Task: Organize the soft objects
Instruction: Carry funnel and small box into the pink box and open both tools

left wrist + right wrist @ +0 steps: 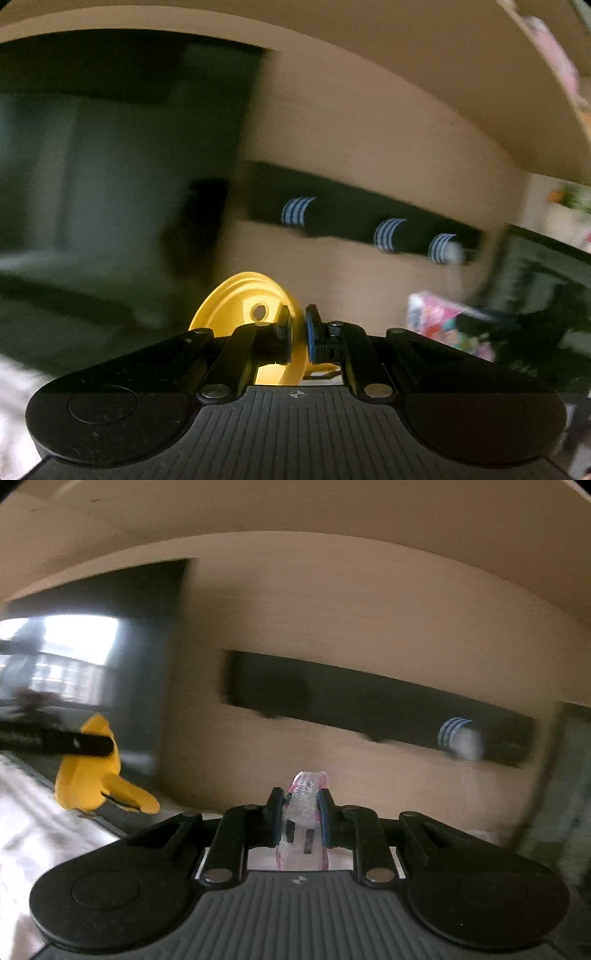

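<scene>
Left wrist view, far left: a dark glass panel (110,166) is filling that side, blurred. Moving right, the left gripper (297,332) is sitting low centre with its jaws squeezed down narrow on a yellow soft object (240,306). That object is looking like a flexible ribbed disc or cup with raised concentric rings and a small round hole near its middle; its rim is running between the pads, and most of it is sticking out to the left of the black left finger (282,328). Behind it a beige wall (369,147) is showing a long dark rack (351,218) carrying blue-and-white striped items (297,211), too blurred to identify. Further right a colourful pink patterned package (443,325) is lying low, also blurred.

Right wrist view, left side: a bright window (62,657) is glowing, and the same yellow soft object (92,775) is hanging there, pinched by a black finger of the other gripper (74,745), with a floppy flap drooping to the lower right. Centre: the right gripper (302,812) is clamping a translucent soft object (304,794) between its blue pads (325,823). It is clear with pink edging and a bumpy, knobbly texture, standing upright between the fingers and poking just above the tips. Right: the dark rack (369,705) is running along the wall (332,609).
</scene>
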The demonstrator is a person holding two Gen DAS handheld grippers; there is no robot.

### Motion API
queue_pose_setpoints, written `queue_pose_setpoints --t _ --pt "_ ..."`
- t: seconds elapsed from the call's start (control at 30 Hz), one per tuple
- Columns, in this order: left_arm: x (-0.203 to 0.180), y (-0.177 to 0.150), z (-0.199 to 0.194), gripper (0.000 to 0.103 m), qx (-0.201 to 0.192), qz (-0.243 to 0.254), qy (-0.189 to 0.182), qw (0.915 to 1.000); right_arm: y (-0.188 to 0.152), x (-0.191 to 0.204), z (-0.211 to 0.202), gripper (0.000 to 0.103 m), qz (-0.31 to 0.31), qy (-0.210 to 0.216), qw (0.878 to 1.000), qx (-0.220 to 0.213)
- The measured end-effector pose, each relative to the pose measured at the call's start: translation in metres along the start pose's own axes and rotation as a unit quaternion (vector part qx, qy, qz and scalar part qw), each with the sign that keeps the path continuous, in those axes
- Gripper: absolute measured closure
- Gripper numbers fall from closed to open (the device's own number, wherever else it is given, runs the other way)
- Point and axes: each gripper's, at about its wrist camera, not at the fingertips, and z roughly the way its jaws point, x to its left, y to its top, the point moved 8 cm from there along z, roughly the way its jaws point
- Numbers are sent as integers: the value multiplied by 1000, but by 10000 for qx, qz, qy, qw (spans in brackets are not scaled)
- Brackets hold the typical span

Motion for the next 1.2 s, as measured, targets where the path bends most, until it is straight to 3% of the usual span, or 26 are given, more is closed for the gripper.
queue_pose_setpoints --t 0.2,0.3,0.33,0.4,0.5,0.6,0.73,0.83,0.93,1.0,1.1,1.2 --pt "-95 -9 69 92 370 293 -992 9940 -42 -72 11 84 -309 -899 9951 284" --pt "-130 -27 116 91 638 9 -1367 9886 -73 -93 30 76 -195 -1063 9916 707" --pt "-136 -38 132 91 827 -189 -1523 9847 -90 -99 39 71 -169 -1141 9884 986" --pt "-146 -76 170 89 1504 -514 -1630 9737 -118 -108 40 70 -38 -1232 9829 1370" --pt "-150 -131 203 89 2175 -529 -1254 9665 -155 -107 24 65 210 -1106 9783 1739" --pt "-149 -160 205 89 2340 -537 -1021 9654 -181 -97 1 57 174 -1051 9743 1986" --pt "-126 -144 161 89 1992 -1113 -1062 9678 -202 -88 -22 49 317 -929 9696 2243" --pt "-89 -124 119 89 1473 -1293 -969 9758 -207 -80 -31 44 480 -824 9679 2326" --pt "-39 -124 75 88 1125 -1227 -348 9854 -204 -64 -38 37 560 -679 9701 2261" --pt "-3 -129 45 88 1021 -1272 95 9866 -198 -52 -39 35 543 -560 9729 2178" --pt "53 -138 3 88 865 -1488 818 9817 -191 -33 -31 32 458 -324 9763 2092" --pt "106 -143 -42 88 747 -1758 1564 9691 -187 -9 -21 31 425 -38 9760 2136"
